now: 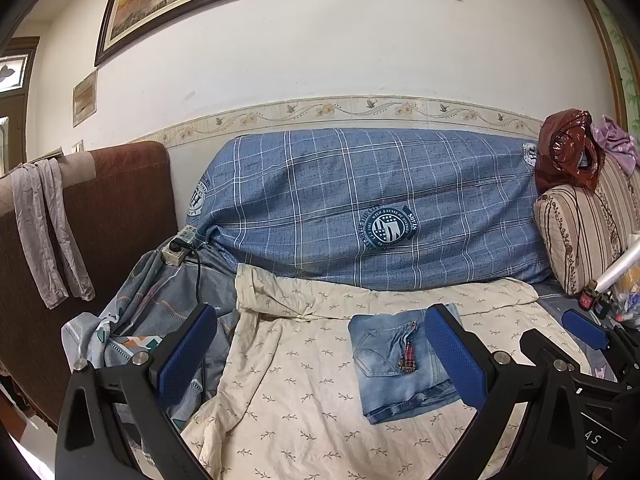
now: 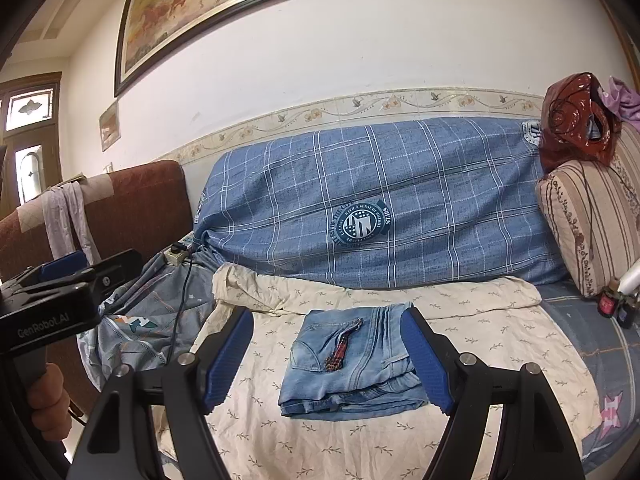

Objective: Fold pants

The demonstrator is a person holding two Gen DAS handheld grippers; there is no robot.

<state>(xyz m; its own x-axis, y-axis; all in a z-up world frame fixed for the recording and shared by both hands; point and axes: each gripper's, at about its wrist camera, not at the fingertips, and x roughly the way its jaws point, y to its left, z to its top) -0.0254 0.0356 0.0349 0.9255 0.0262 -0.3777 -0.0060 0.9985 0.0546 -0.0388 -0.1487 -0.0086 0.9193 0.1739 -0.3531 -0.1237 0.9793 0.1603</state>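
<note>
Both my wrist cameras are looking level across the sofa toward the white wall, hovering near the folded light-blue denim pants [image 1: 400,364] [image 2: 352,364]; the right one is sitting slightly closer.

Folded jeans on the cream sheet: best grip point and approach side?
Grip the jeans at the stacked near hem edge, coming from the front, low over the cream sheet. The layers end there, loose and exposed, so one pinch catches all. Both grippers are open.

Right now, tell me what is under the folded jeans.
The folded jeans lie on a cream sheet with a leaf print, spread over the sofa. Whatever lies below the sheet is covered there.
</note>
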